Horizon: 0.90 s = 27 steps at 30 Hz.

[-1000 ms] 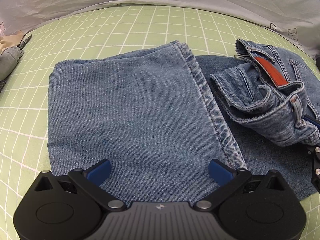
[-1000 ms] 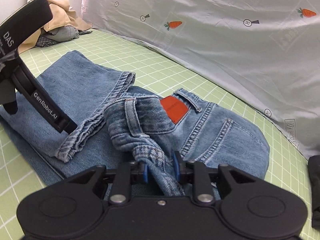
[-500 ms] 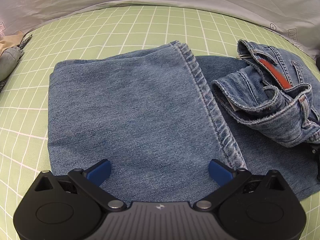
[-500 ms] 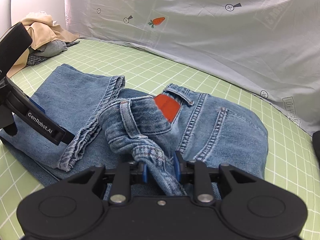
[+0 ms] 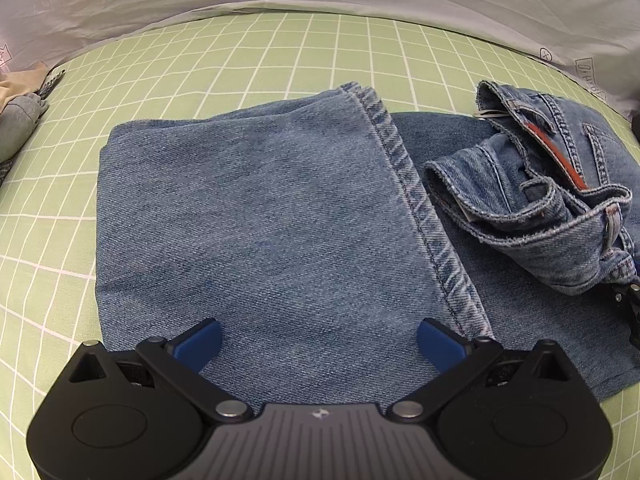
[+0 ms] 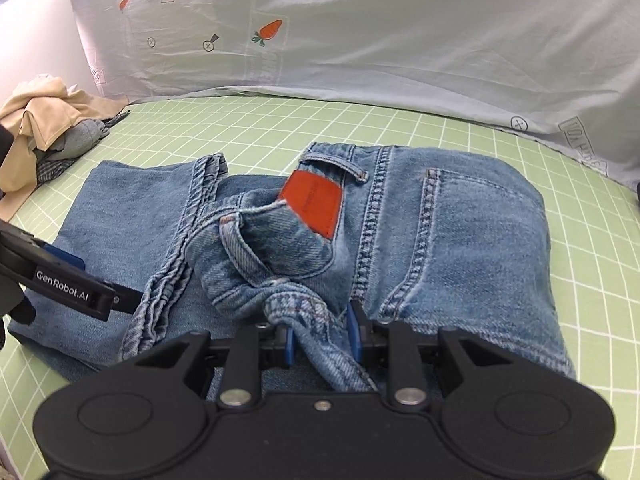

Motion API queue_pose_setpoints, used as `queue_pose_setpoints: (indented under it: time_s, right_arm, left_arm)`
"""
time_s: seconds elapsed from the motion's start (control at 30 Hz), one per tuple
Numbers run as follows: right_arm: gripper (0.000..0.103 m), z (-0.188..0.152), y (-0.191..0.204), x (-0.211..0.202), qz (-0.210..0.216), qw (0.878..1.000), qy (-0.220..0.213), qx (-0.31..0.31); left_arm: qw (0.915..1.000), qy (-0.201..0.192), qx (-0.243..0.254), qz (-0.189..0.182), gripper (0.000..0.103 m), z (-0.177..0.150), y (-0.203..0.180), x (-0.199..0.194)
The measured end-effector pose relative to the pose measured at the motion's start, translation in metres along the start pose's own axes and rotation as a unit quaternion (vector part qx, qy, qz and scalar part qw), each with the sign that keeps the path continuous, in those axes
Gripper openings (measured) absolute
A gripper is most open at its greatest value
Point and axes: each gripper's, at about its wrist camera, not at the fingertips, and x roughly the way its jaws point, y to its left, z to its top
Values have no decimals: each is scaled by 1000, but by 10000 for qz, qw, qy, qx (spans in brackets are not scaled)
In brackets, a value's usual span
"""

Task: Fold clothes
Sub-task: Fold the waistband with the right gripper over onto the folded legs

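A pair of blue jeans (image 5: 260, 216) lies on the green checked sheet (image 5: 280, 52), its legs folded over to the left, hems (image 5: 416, 200) on top. My left gripper (image 5: 318, 338) is open and empty, low over the folded legs. My right gripper (image 6: 320, 338) is shut on the jeans' waistband (image 6: 296, 308), bunched and raised off the seat. The red leather patch (image 6: 314, 204) and a back pocket (image 6: 468, 232) show beyond it. The left gripper's arm (image 6: 68, 284) shows at the left of the right wrist view.
A heap of beige and grey clothes (image 6: 48, 128) lies at the far left of the sheet. A pale sheet with carrot prints (image 6: 360, 32) hangs behind. A dark object (image 5: 636, 128) sits at the right edge.
My right gripper has swung the bunched waistband to the right and back, and the seat of the jeans now lies flatter and wider. My left gripper has stayed still.
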Motion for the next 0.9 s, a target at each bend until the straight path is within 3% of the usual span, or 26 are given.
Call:
queue_pose_setpoints:
  time_s: [0.53,0.9]
  right_arm:
    - [27,6,-21,7,310,9927,245,1136]
    - [27,15,-14,-8,181,9950,242,955]
  left_arm:
    - [10000,-28,5,0,103,-1,-4,3]
    - [10000,-28,2,2,103,1,-5,3]
